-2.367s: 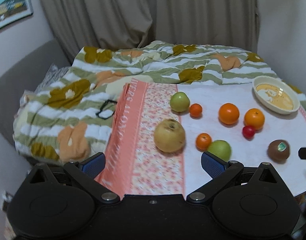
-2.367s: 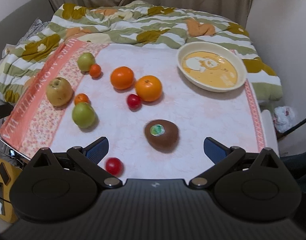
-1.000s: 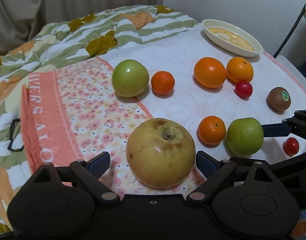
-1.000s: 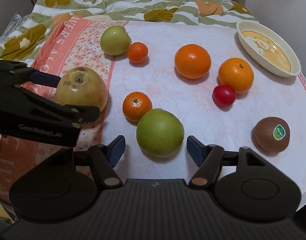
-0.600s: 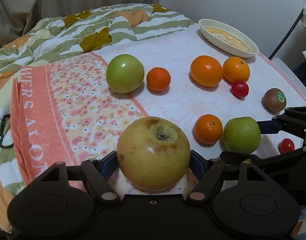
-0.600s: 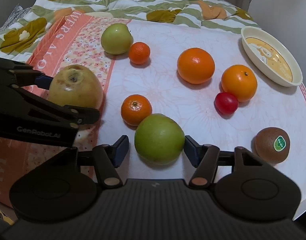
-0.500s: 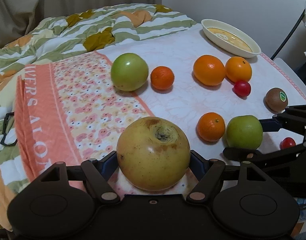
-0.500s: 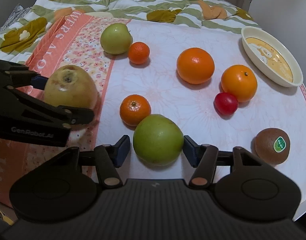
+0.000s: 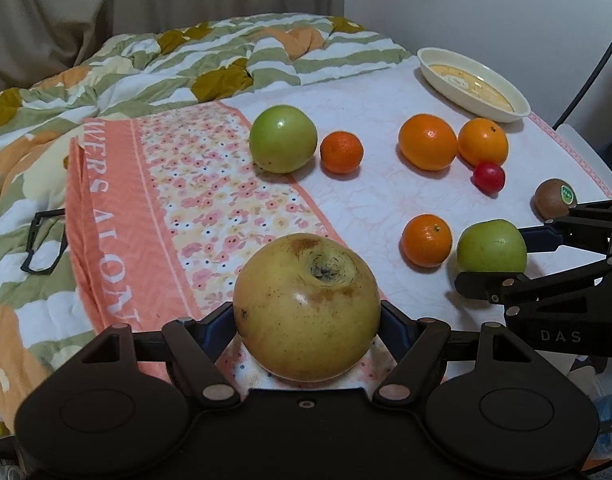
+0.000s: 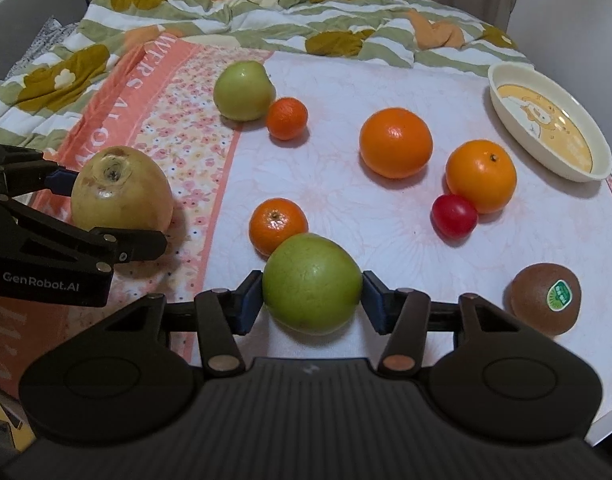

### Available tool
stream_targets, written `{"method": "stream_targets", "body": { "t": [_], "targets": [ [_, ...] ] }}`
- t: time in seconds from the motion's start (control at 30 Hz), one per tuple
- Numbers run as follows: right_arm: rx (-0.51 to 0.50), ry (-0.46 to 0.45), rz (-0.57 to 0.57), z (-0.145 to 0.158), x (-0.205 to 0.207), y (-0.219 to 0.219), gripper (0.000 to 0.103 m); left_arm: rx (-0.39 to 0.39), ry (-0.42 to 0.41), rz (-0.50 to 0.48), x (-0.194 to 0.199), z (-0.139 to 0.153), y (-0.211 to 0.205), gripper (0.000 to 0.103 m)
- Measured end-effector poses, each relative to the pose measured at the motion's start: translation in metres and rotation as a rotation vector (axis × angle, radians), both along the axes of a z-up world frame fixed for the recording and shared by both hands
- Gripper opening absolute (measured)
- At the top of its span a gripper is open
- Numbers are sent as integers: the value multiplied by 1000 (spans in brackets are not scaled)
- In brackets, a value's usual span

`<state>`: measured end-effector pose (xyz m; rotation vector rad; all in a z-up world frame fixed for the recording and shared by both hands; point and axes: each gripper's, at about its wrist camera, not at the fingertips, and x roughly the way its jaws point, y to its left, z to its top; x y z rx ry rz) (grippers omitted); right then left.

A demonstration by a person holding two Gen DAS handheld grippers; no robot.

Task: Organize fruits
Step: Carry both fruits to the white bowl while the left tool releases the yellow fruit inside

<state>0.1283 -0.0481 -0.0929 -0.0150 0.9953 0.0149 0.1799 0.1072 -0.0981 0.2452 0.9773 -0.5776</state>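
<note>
While gripped, yellow pear point(image 9: 306, 306) calyx-up, seemingly.

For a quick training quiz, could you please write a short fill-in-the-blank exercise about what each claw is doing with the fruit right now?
1. The left claw is shut on the ____ pear.
2. The right claw grips a ____ apple.
3. The sticker sits on the ____.
4. The cream dish holds ____ fruit.

Missing words: yellow; green; kiwi; no
</note>
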Motion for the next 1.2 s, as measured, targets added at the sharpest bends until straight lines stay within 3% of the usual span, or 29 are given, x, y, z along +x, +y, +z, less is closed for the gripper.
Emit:
{"method": "stream_targets", "body": {
  "t": [0.4,0.67,0.97,1.2],
  "targets": [
    [30,-100,44,41,-29,-17,68,-19,-93,112,-44,40,0,78],
    [57,-172,86,69,-62,-60,68,4,-165,238,-92,68,-23,78],
    [59,-233,144,99,-88,-145,68,3,-236,360,-130,98,-89,78],
    [28,-265,158,117,-82,-218,68,-39,-277,379,-131,115,-156,78]
  ]
}}
